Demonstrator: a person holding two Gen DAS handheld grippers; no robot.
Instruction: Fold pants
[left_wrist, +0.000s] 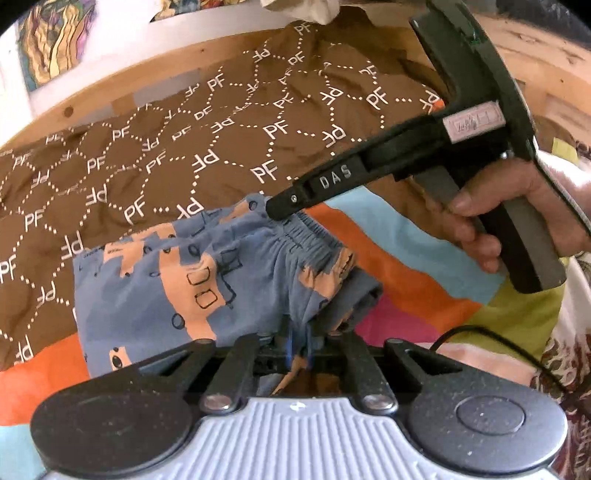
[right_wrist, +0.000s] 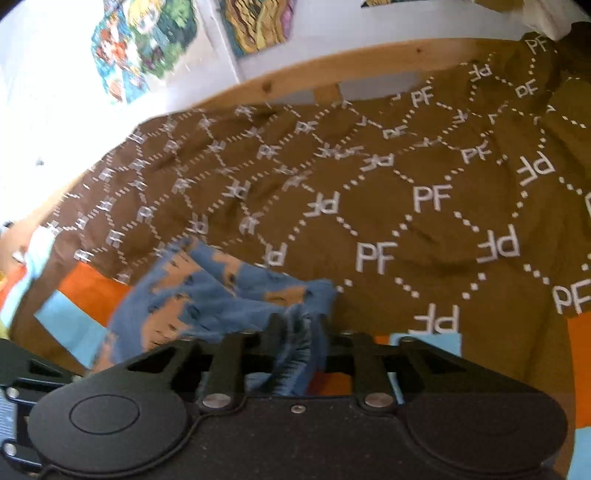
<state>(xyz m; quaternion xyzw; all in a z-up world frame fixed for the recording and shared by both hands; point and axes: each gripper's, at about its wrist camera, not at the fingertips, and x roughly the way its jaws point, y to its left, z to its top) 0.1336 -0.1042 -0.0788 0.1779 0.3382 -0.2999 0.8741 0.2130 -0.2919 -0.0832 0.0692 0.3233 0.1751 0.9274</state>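
Note:
Small blue pants (left_wrist: 155, 280) with an orange print lie crumpled on the bed, elastic waistband towards the right. My left gripper (left_wrist: 308, 332) sits at their near edge with a bunch of blue cloth squeezed between its fingers. My right gripper (left_wrist: 275, 208), held by a hand (left_wrist: 498, 206), reaches in from the right with its tip at the waistband. In the right wrist view the pants (right_wrist: 221, 295) spread to the left, and the right gripper (right_wrist: 300, 328) has its jaws apart with a fold of cloth lying loosely between them.
A brown quilt (left_wrist: 184, 129) printed with white letters covers the far half of the bed. A bright striped sheet (left_wrist: 399, 258) lies under the pants. A wooden bed rail (left_wrist: 110, 85) and a wall with posters (right_wrist: 147, 48) stand behind. A black cable (left_wrist: 480, 332) runs at the right.

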